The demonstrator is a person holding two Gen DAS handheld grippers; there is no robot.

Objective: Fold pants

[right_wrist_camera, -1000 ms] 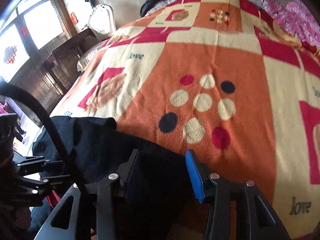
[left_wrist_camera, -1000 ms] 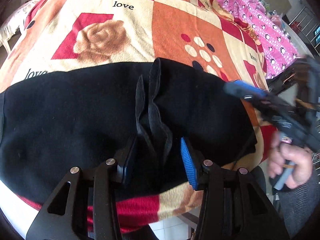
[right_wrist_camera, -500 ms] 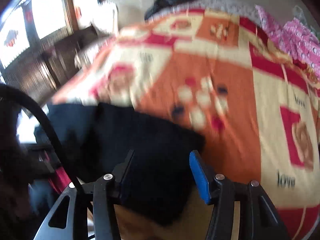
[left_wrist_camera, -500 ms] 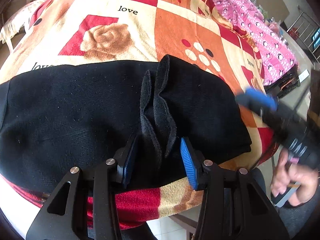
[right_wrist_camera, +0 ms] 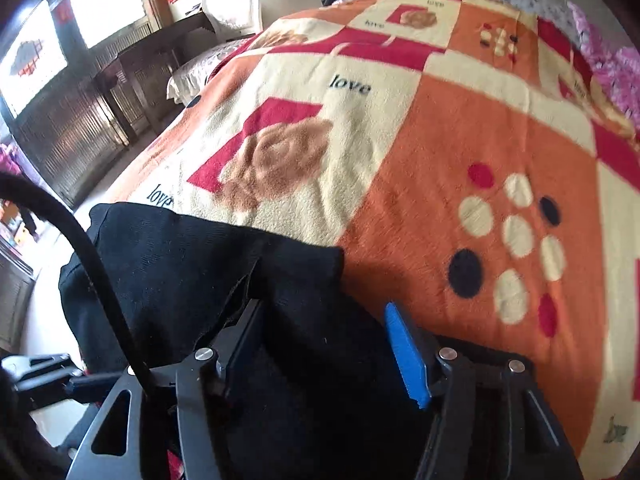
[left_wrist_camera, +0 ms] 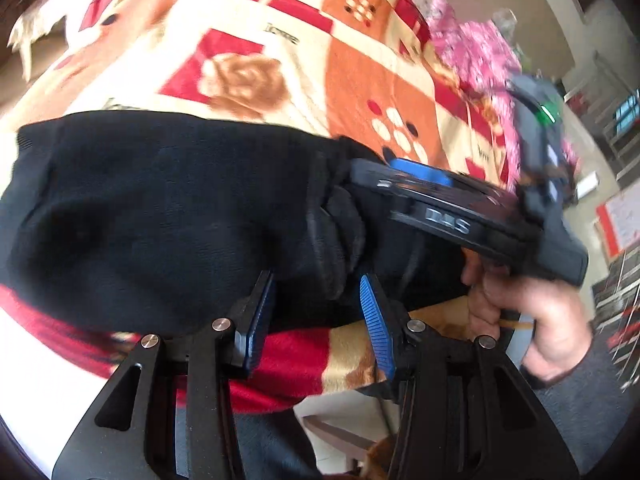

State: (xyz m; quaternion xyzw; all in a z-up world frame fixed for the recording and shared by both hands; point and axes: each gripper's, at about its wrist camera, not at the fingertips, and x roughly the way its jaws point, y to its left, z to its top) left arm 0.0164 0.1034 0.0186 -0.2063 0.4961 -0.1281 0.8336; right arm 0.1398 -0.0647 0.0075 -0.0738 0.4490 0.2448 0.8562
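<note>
Both hand-held grippers, left [left_wrist_camera: 316, 312] and right [right_wrist_camera: 324, 344], stood with jaws spread and nothing clamped, straddling bunched folds at the near end of the black pants [left_wrist_camera: 160, 208] lying across the bed's patterned blanket [right_wrist_camera: 420, 140], seemingly positioned to pinch that edge for folding.

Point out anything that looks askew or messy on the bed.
The black pants lie mostly flat on the blanket, but the cloth is bunched into upright ridges ahead of the left claw.
</note>
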